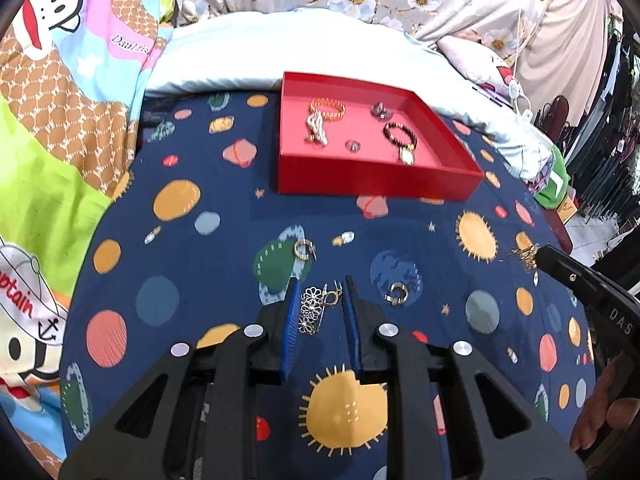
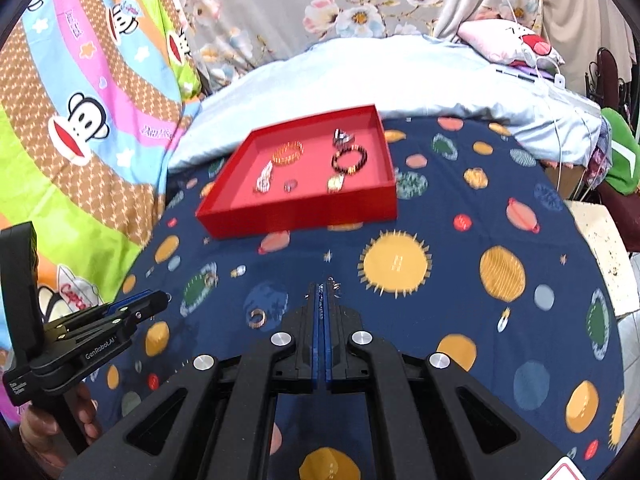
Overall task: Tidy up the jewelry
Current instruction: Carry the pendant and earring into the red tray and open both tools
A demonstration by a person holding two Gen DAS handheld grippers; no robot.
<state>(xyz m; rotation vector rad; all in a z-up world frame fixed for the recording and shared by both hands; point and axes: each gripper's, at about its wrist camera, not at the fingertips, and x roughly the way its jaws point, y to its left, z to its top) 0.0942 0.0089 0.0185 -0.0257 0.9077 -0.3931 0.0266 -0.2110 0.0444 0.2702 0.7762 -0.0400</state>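
A red tray (image 1: 376,184) sits on the navy planet-print sheet and also shows in the right wrist view (image 2: 300,212). It holds an orange bead bracelet (image 1: 327,109), a dark bead bracelet (image 1: 399,134), a silver piece (image 1: 317,129) and small rings. My left gripper (image 1: 320,285) is open, its blue pads either side of a silver flower-link piece (image 1: 313,310) lying on the sheet. My right gripper (image 2: 325,285) is shut on a small gold chain piece (image 1: 526,255), held above the sheet. Loose rings (image 1: 305,249) (image 1: 397,294) lie nearby.
A pale blue folded quilt (image 1: 280,52) lies behind the tray. A cartoon monkey blanket (image 1: 60,80) rises at the left. A pink pillow (image 2: 508,46) and white cable are at the back right. The bed's edge drops off at the right (image 2: 596,256).
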